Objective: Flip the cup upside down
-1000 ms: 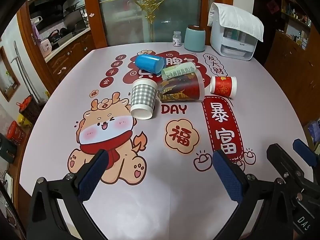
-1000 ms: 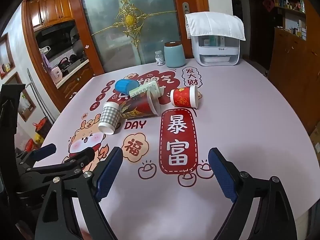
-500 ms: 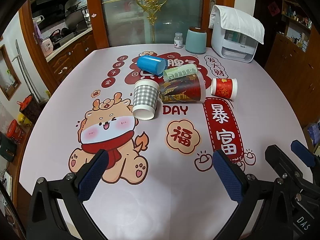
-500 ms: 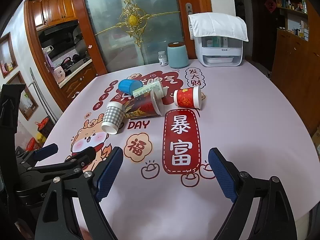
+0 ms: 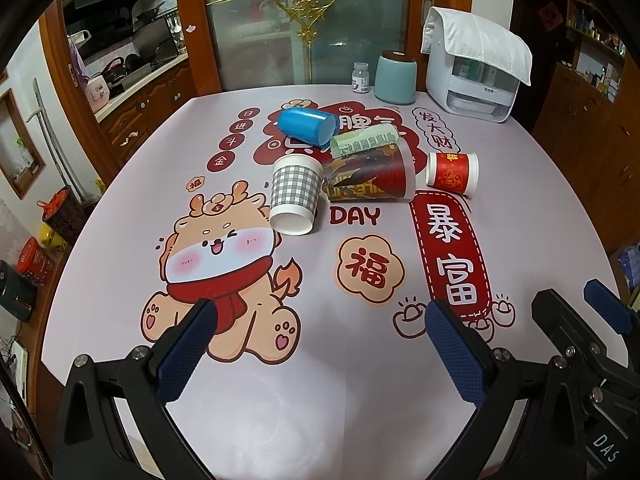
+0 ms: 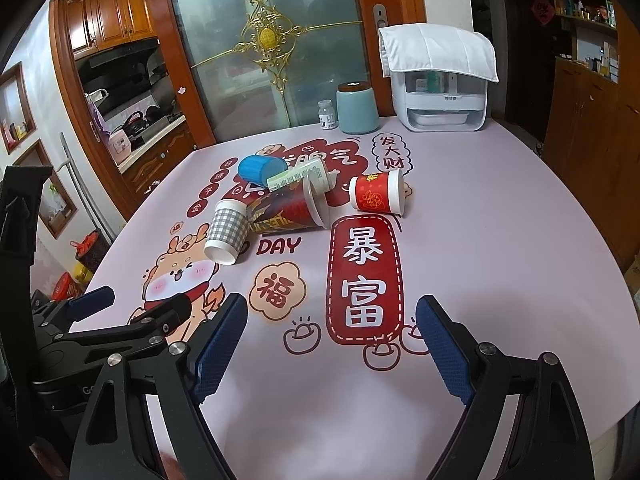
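Note:
Several cups lie on their sides in a cluster mid-table: a grey checked cup [image 5: 295, 194] [image 6: 226, 229], a blue cup [image 5: 306, 126] [image 6: 260, 169], a green-labelled cup [image 5: 364, 141] [image 6: 298, 176], a large red and dark cup [image 5: 370, 178] [image 6: 286, 210] and a small red cup [image 5: 452, 174] [image 6: 376, 193]. My left gripper [image 5: 318, 340] is open and empty near the table's front edge, well short of the cups. My right gripper [image 6: 330, 338] is open and empty, beside the left one.
A teal canister [image 5: 395, 78], a small bottle [image 5: 361, 77] and a white appliance under a cloth [image 5: 472, 76] stand at the table's far edge. The printed tablecloth [image 5: 320, 400] covers the table. Wooden cabinets stand left and right.
Both grippers have drifted slightly nearer the cups and a little higher; the cups have not moved. Both stay open.

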Demonstrator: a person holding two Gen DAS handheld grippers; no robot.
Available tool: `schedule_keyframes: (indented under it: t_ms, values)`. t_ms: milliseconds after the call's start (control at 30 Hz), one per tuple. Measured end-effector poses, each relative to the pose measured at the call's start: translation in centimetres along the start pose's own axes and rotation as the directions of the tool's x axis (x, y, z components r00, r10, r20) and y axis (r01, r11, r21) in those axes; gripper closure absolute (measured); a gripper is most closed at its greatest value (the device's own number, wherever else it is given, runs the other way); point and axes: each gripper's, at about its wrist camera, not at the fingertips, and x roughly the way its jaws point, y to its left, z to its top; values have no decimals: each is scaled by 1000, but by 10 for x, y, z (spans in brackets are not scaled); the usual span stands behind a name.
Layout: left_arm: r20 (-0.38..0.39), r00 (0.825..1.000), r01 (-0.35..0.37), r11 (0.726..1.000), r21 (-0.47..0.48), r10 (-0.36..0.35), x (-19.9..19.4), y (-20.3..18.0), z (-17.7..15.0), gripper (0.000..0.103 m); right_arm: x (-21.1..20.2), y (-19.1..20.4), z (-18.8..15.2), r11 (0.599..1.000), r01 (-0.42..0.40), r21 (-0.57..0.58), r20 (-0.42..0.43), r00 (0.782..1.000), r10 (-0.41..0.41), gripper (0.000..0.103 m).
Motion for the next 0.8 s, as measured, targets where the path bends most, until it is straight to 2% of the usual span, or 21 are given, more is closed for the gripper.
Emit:
schedule_keyframes:
  t_ms: [800]
  values:
    - [-1,1000,-12,1000,4,12,-1,1,0,1,2,3,-3,1000,-3,-5,-1,1000,3,18]
